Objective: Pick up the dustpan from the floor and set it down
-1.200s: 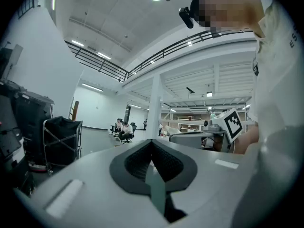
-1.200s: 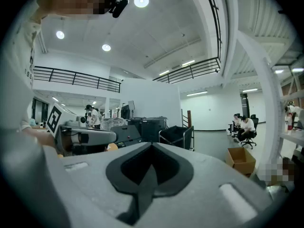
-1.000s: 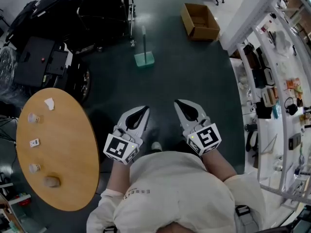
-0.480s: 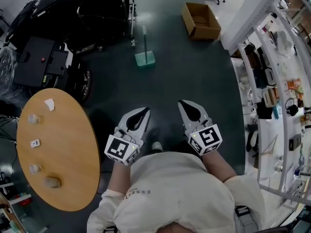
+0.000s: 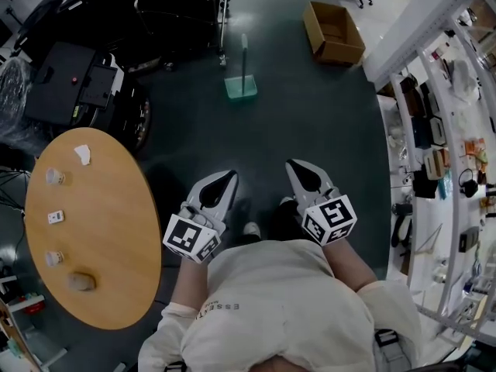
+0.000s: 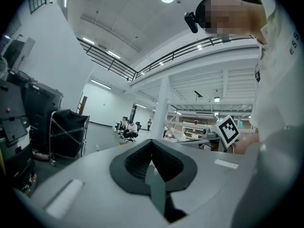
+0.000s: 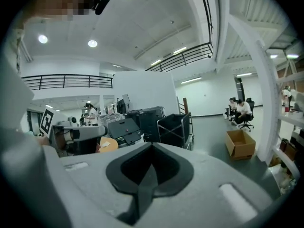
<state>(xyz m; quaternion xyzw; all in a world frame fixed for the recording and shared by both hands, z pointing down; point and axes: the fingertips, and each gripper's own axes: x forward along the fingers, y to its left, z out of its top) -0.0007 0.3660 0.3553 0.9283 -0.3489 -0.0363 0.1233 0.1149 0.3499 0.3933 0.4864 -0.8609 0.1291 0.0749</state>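
The dustpan [image 5: 241, 88] stands on the floor left of the cardboard box [image 5: 335, 33] and slightly nearer you than it, with its handle upright. Your left gripper [image 5: 225, 179] and right gripper [image 5: 297, 167] hang well short of the box, both with jaws pressed together on nothing. You're likely on the approach: step closer, spread one claw early, come in level at the handle, and pinch it squarely so the pan doesn't swing.

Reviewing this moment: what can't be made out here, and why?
Small items on the round table: head view, too small to identify.
Dustpan: head view, far and small; its contents can't be told.
Shelf contents: head view, tiny, and cut off by the right edge.
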